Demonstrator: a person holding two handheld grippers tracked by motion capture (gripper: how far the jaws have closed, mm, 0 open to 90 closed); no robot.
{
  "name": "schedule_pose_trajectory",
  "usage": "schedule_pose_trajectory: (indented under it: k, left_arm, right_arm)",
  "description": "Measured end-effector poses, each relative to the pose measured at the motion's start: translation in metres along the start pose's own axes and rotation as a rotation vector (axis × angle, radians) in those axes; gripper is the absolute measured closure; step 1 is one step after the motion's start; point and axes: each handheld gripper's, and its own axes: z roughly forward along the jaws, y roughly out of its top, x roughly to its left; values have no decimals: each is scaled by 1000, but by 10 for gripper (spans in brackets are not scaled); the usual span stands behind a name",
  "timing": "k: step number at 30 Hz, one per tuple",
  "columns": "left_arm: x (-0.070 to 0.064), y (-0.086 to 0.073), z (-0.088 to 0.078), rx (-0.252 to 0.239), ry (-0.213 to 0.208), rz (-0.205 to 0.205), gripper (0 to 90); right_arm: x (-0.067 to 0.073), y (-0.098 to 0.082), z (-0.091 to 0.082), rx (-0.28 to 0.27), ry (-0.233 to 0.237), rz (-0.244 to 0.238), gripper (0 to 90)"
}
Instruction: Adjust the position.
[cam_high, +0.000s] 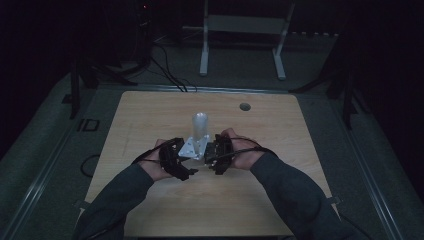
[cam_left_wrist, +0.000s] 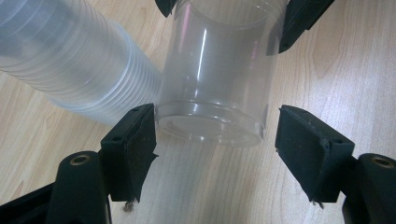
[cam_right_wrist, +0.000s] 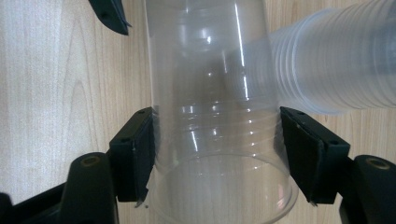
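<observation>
Starting at the left, with the left gripper (cam_left_wrist: 215, 135): released, spread around the closed base of the clear cup (cam_left_wrist: 217, 70); one pad just brushing the base edge, the other standing apart from it; no squeeze there yet.

Moving to the middle, to the clear cup itself: held lying level just above the table (cam_left_wrist: 327, 84), between the two hands, near the front of the wooden top; base end toward the left gripper, open mouth toward the right one. Judging by the look of it: thin plastic, almost weightless, glossy and likely slippery; walls apt to buckle or crack under a hard pinch, above all midway along the body. Best taken at the stiff parts: the rolled rim, the ribbed band just behind it, or the base ring; gentle pressure only, pads square to the wall.

Just behind, upright on the table: a stack of cups (cam_left_wrist: 70, 56), nested tight, close beside the held cup; probably sticky to separate and easy to topple with a careless nudge.

Ending at the right, with the right gripper (cam_right_wrist: 217, 149): clenched on the clear cup at the ribbed band near the mouth, both pads pressing opposite sides; carrying it alone for now.
</observation>
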Motion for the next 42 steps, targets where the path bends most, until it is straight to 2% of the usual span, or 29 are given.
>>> schedule_pose_trajectory:
  k: [5, 7, 17, 19, 26, 27, 28, 29, 34, 35, 42]
  left_arm:
    - [1, -1, 1, -21, -12, -23, 322]
    - [3, -2, 0, 5, -16, 3, 347]
    - [4, -5, 2, -5, -27, -15, 396]
    - [5, -5, 1, 5, -27, -4, 403]
    - [4, -8, 1, -20, -34, -30, 421]
    - [6, -8, 0, -7, -36, -9, 421]
    - [1, -9, 4, -72, -31, -88, 421]
    - [1, -9, 5, -80, -32, -99, 421]
    - [4, -11, 3, -76, -33, -90, 422]
    - [5, -12, 2, -65, -33, -75, 422]
    - [8, -17, -2, -92, -34, -99, 424]
  right_arm:
    - [1, 1, -1, -5, 2, -6, 317]
    - [1, 1, -1, -6, 3, 2, 317]
    - [1, 1, -1, 0, 2, -14, 318]
    - [1, 1, 0, 2, 4, -16, 318]
    - [1, 1, 0, -10, 10, -19, 289]
    - [1, 1, -1, -10, 11, -18, 282]
    - [1, 1, -1, -9, 11, -18, 269]
    - [1, 1, -1, -12, 10, -12, 256]
    - [0, -1, -1, -10, 14, -3, 192]
    - [-1, -1, -2, -14, 15, 1, 181]
    - [-3, -3, -9, -53, -6, 11, 133]
